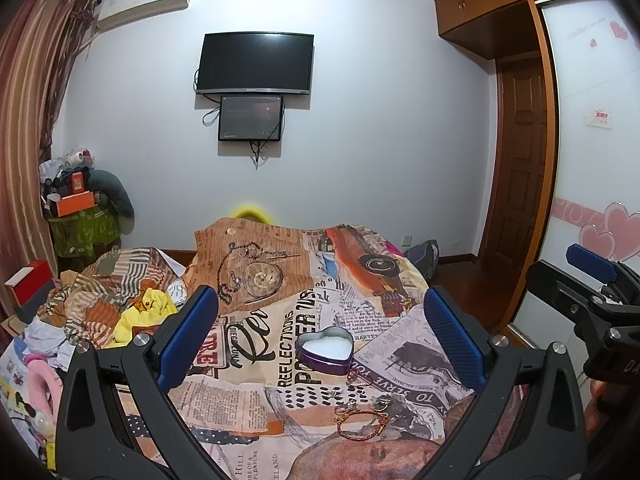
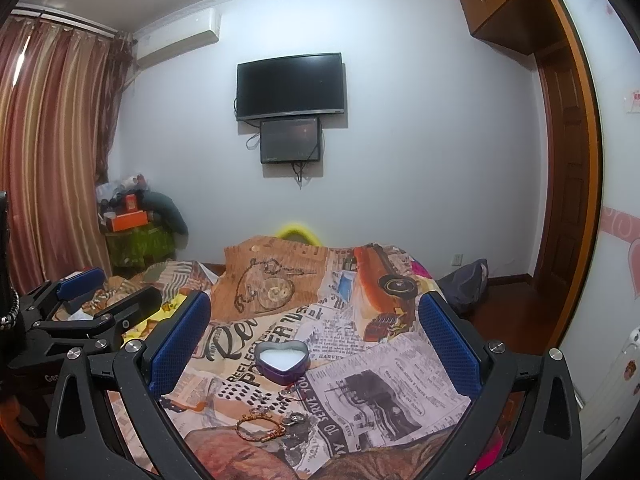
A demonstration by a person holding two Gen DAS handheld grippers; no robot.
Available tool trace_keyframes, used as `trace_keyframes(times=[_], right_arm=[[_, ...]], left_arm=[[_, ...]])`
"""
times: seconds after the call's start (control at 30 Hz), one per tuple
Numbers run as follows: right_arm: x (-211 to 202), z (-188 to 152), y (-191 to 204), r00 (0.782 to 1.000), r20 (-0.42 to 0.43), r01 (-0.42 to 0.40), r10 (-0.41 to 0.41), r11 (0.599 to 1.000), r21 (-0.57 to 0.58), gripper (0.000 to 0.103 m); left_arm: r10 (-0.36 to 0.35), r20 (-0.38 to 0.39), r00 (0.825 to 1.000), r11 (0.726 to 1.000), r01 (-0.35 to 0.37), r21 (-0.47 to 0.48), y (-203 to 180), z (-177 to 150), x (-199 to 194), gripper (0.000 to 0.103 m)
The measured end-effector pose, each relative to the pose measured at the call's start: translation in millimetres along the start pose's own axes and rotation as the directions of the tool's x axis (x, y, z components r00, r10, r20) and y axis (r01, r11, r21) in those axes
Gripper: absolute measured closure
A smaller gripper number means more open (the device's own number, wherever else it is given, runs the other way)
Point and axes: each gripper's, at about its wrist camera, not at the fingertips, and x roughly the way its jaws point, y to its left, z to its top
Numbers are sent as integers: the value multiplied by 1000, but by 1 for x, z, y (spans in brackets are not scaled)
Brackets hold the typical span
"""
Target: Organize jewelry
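A purple heart-shaped tin [image 1: 326, 350] [image 2: 282, 362] with a white lining sits open on the printed bedspread. In front of it lie a red-and-gold braided bracelet [image 1: 362, 424] [image 2: 260, 428], silver rings [image 1: 382, 402] [image 2: 295, 418] and a small thin piece [image 1: 358, 376] [image 2: 294, 390] beside the tin. My left gripper [image 1: 320, 340] hovers open above the jewelry, nothing between its blue pads. My right gripper [image 2: 316, 344] is open too, empty, held to the right of the left one. Each gripper shows at the edge of the other's view.
The bedspread [image 1: 280, 280] with newspaper and car prints covers the bed. Crumpled clothes and a yellow cloth [image 1: 144, 312] pile at the left. A red box [image 1: 30, 280] sits at far left. A wardrobe [image 1: 592, 160] and a wooden door [image 1: 516, 168] stand at the right.
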Motion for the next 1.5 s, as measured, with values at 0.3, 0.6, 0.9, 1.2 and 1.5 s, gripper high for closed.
trace_keyframes(times=[0.3,0.6,0.9,1.2,1.5], right_arm=[[25,-10,-10,997,-82,7,-6,1000,21,0],[67,-44,-23,968,-249,46,-43,999,7,0],[105,-81,-40,910,-414,29,-16,999,26,0],[133,-109,-42,844,-530,-50,79,996,70,4],[159,-127,-34,767,-606,-168,211,977,127,44]], left_arm=[[18,-81,997,1000,-18,-1,6,-11,33,0],[49,-258,965,999,-46,19,14,-48,86,0],[43,-444,895,997,-12,71,13,-93,131,10],[-22,-554,832,999,43,25,14,-118,159,21],[-122,-598,792,991,126,-36,6,-130,177,34]])
